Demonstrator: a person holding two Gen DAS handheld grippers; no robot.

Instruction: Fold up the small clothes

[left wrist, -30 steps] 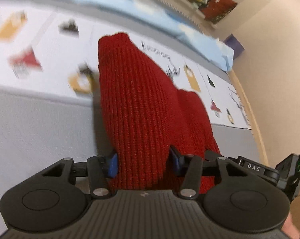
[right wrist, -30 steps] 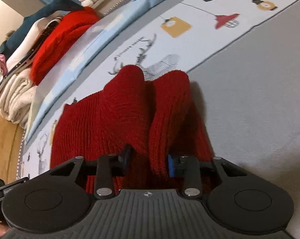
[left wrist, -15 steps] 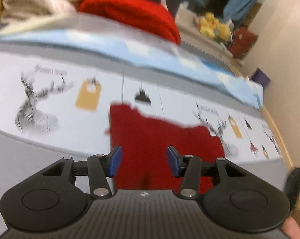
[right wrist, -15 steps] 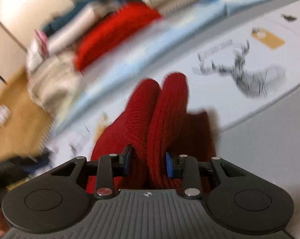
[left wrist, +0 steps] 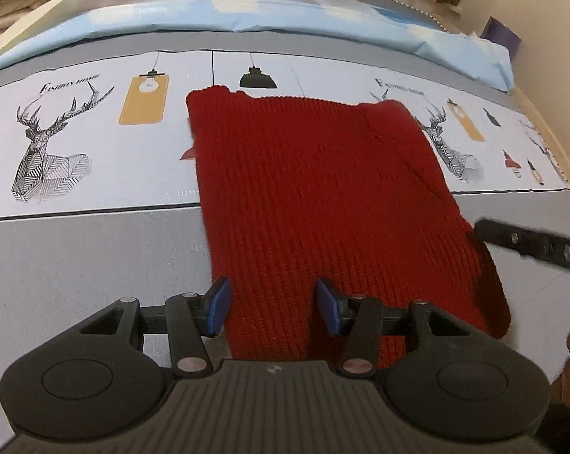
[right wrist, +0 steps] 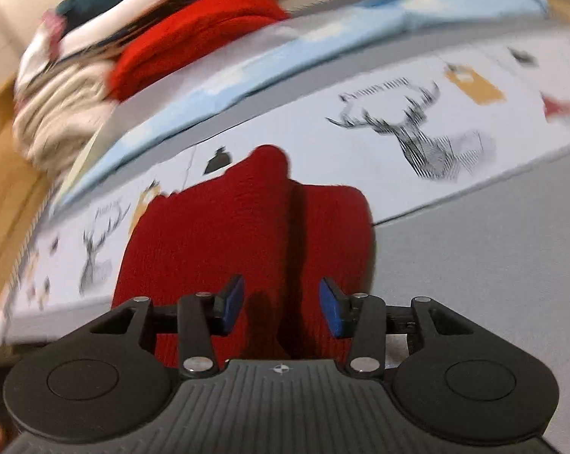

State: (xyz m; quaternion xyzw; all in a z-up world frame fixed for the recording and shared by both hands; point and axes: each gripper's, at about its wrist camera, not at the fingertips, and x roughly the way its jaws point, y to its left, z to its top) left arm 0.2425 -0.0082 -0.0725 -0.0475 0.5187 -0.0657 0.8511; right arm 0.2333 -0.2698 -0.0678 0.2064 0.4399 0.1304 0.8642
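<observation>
A red knitted garment [left wrist: 315, 196] lies folded into a rectangle on the printed bed cover. My left gripper [left wrist: 272, 305] is open just above its near edge, holding nothing. In the right wrist view the same red garment [right wrist: 216, 234] still bunches up in two humps in front of my right gripper [right wrist: 281, 305], which is open with the knit lying between the blue pads [right wrist: 330, 312]. The right gripper's finger [left wrist: 527, 244] shows at the garment's right edge in the left wrist view.
The bed cover [left wrist: 76, 143] has a white band with deer and lamp prints and a grey area [left wrist: 76, 265] nearer me. A pile of folded clothes [right wrist: 133, 60], red and cream, sits at the back. A light blue sheet [left wrist: 247, 11] lies behind.
My left gripper let go of the garment, which dropped flat from hanging upright. My right gripper opened from its pinch on the red knit. Both cameras tilted up toward the far side of the bed.
</observation>
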